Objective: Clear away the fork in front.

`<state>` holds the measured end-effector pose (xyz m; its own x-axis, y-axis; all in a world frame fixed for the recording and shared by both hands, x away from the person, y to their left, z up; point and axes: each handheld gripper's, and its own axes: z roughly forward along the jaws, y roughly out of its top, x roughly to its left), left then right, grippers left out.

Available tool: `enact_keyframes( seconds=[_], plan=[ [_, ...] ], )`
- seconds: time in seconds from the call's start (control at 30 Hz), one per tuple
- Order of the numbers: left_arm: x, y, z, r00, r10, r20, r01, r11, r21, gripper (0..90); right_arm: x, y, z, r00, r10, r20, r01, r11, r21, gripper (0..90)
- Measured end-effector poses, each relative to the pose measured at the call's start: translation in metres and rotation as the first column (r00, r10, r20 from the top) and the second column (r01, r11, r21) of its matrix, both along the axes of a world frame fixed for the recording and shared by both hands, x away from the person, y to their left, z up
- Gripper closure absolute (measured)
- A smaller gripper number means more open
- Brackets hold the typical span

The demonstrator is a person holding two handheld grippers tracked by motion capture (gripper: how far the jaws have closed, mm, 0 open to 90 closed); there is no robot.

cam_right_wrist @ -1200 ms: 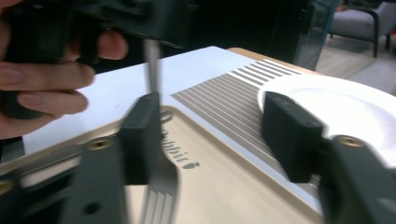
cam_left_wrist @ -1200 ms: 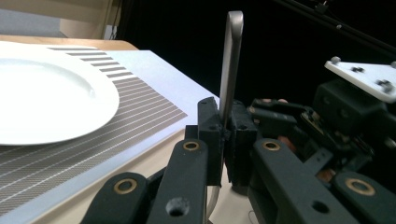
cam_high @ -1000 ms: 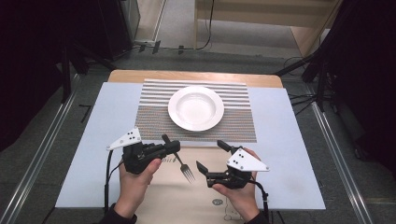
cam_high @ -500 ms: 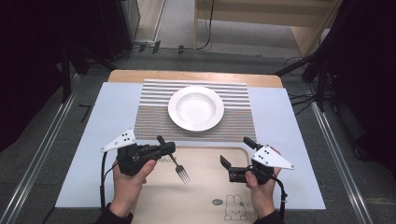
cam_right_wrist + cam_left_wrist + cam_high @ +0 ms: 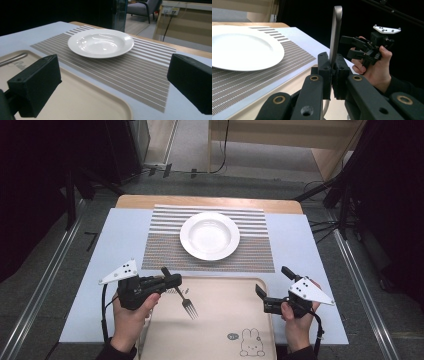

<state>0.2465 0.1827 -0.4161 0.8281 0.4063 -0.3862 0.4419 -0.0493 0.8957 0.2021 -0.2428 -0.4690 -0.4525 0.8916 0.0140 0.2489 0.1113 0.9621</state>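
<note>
Fork (image 5: 184, 298) was the thing in hand: the left gripper (image 5: 172, 281) had its jaws clamped on the handle, and the tines pointed down and toward the person over the beige tray (image 5: 220, 320); in the high view the tines hung above the tray's left part, though whether they touched its surface could not be told. From the left gripper view the fork's handle (image 5: 335, 35) rose straight up between the two black jaws, which pressed it from both sides; the white plate (image 5: 242, 47) lay to the left on the striped placemat (image 5: 249, 80), and the right gripper (image 5: 352, 46) showed farther off, carried in the person's hand (image 5: 374, 72). In the high view the right gripper (image 5: 272, 282) sat at the tray's right edge, well apart from the fork, with its jaws spread wide and nothing between them; the right gripper view bore this out, one black jaw low at the left and the other at the right edge, with the plate (image 5: 100, 42) and placemat (image 5: 140, 75) plain in the gap. The plate (image 5: 209, 235) stood in the middle of the placemat (image 5: 250, 255), beyond the tray; the placemat rested on a pale blue sheet (image 5: 115, 240) that covered most of the wooden table (image 5: 150, 200); a small rabbit drawing (image 5: 249, 343) marked the tray's near end.
</note>
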Motion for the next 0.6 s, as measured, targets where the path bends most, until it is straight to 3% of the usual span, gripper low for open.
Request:
enact_keyframes(
  seconds=[0.6],
  plan=[
    [-0.004, 0.016, 0.001, 0.9998, -0.006, -0.017, 0.006, 1.0000, 0.003, 86.9, -0.008, -0.042, -0.007, 0.9947, -0.102, 0.013, 0.102, 0.995, 0.008, 0.0]
  ],
)
